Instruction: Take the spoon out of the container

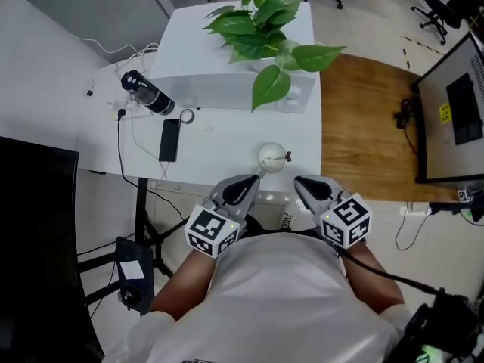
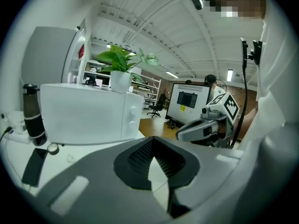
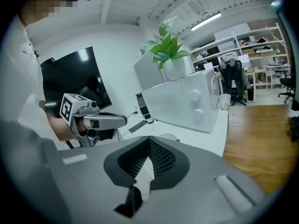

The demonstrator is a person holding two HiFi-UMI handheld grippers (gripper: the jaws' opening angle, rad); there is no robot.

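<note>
A small round white container (image 1: 271, 158) stands near the front edge of the white table (image 1: 227, 138), and the short handle of a spoon (image 1: 286, 156) sticks out over its right rim. My left gripper (image 1: 249, 181) is just in front of it to the left, shut and empty. On the other side my right gripper (image 1: 301, 181) is also shut with nothing in it. In the right gripper view the container's rim (image 3: 167, 137) peeks just past the right gripper (image 3: 148, 141). The left gripper (image 2: 152, 141) hides the container in its own view.
A long white box (image 1: 227, 89) with a potted plant (image 1: 265, 32) on it crosses the back of the table. A black bottle (image 1: 147, 92), a tape roll (image 1: 187, 116), a phone (image 1: 169, 139) and cables lie at the left. The wooden floor (image 1: 363, 127) lies to the right.
</note>
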